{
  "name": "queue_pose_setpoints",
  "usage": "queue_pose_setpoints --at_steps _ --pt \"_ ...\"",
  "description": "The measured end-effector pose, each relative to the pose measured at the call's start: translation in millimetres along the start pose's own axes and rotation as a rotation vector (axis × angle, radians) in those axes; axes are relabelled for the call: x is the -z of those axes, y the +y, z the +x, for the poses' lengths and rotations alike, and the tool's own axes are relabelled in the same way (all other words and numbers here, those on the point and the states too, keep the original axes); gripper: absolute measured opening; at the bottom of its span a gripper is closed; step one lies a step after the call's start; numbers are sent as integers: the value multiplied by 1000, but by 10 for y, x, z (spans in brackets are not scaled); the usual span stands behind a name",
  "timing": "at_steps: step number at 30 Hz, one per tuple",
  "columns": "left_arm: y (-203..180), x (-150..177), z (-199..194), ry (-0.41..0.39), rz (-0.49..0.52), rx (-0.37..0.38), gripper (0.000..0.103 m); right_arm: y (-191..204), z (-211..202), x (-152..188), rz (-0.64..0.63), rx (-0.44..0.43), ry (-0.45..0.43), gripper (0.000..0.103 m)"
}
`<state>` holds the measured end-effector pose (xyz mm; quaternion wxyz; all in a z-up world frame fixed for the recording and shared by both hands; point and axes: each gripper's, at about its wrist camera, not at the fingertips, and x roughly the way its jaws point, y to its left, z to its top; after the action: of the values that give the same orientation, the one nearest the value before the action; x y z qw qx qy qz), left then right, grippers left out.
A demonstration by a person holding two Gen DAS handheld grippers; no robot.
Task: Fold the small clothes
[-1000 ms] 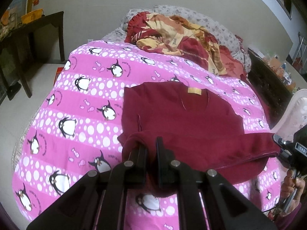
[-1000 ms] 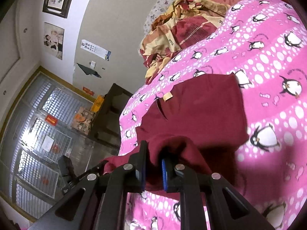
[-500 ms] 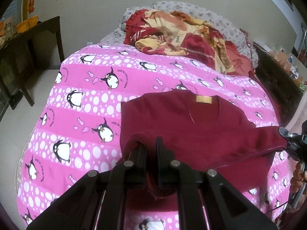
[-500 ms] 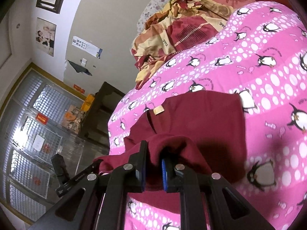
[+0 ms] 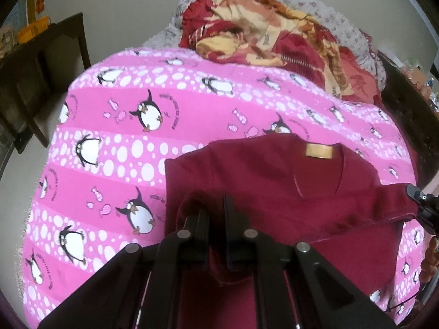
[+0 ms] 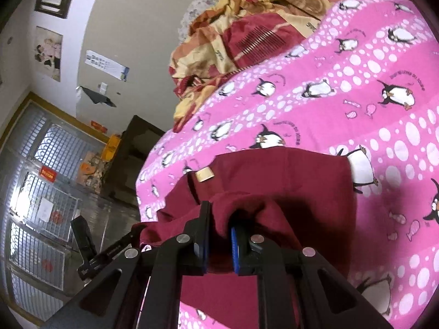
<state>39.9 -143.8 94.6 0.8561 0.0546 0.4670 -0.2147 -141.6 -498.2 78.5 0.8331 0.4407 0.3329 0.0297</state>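
Observation:
A dark red shirt [image 5: 274,192] with a yellow neck label lies on the pink penguin bedspread [image 5: 137,137]. Its near hem is lifted and folded toward the collar. My left gripper [image 5: 216,219] is shut on the hem's left corner. My right gripper [image 6: 219,224] is shut on the hem's right corner of the same shirt [image 6: 288,181]. The right gripper also shows at the right edge of the left wrist view [image 5: 422,208], and the left gripper shows at the lower left of the right wrist view [image 6: 109,249].
A crumpled red and yellow quilt [image 5: 274,33] is heaped at the bed's head. A dark wooden table [image 5: 41,63] stands left of the bed. Dark furniture [image 5: 411,109] flanks the right side. A barred door [image 6: 35,192] is far left in the right wrist view.
Both grippers have carried the lifted hem forward toward the collar and lower over the shirt. The fold covers more of the shirt's body now.

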Motion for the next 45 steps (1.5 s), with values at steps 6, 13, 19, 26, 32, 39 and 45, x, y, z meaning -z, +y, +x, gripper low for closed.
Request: queue_pose_setpoints --at_steps 6,13,19,26,32,39,45 --pt "-13 -25 245 43 2 -2 11 -251 189 -58 78 37 42 14" --pt "84 -162 223 22 -79 96 70 -131 -14 -153 52 16 -46 58" --pt "117 -243 -38 -63 -81 99 76 161 -193 -123 -106 60 -48 59" --pt "129 -201 99 -54 -95 47 80 325 230 26 -277 167 42 50" --pt "130 -195 560 0 -79 -74 80 149 535 -241 -256 270 -13 50" --pt "302 -216 882 49 -141 -84 81 -71 660 -402 -187 287 -30 45" --pt "337 -128 562 27 -126 -55 81 72 260 -133 -208 326 49 49"
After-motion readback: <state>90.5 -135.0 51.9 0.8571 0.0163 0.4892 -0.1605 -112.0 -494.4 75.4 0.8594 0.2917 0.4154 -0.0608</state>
